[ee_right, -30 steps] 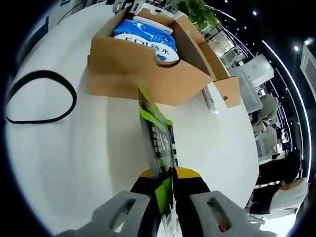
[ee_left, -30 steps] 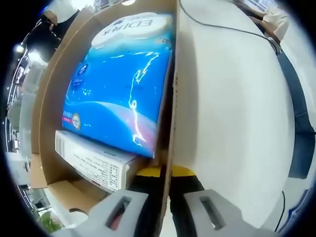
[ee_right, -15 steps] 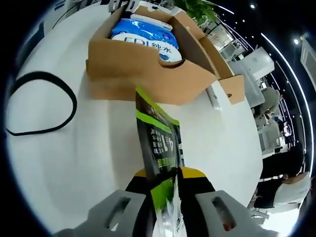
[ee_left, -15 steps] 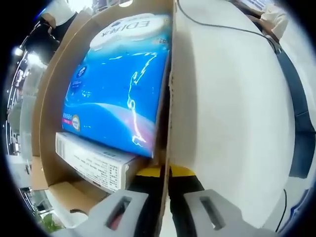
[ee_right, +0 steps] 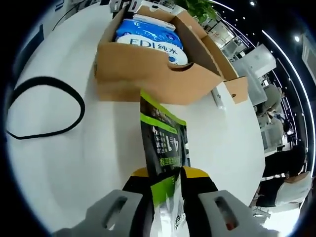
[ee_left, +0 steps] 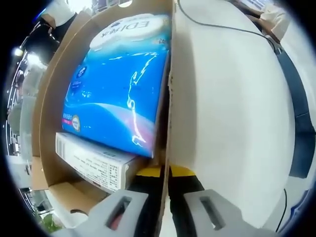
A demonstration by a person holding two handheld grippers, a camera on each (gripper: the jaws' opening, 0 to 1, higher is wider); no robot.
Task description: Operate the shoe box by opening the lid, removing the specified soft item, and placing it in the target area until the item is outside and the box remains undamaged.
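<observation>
Shoe box (ee_right: pixel 148 74): showing plain brown cardboard, inside and out. Soft pack (ee_left: pixel 118 94) in the box: showing bright blue with white swirling streaks, a pink tinge low down, and a white end bearing blue lettering. Carton (ee_left: pixel 94 165) beside it: showing white with fine dark print. Pouch (ee_right: pixel 163 148): showing black with lime-green bands and pale lettering. Table (ee_right: pixel 89 143): showing plain white. Cable loop (ee_right: pixel 44 106) near the table's edge: showing black.

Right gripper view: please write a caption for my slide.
Right gripper holds a green-black pouch over the white table, outside the opened cardboard box.
</observation>
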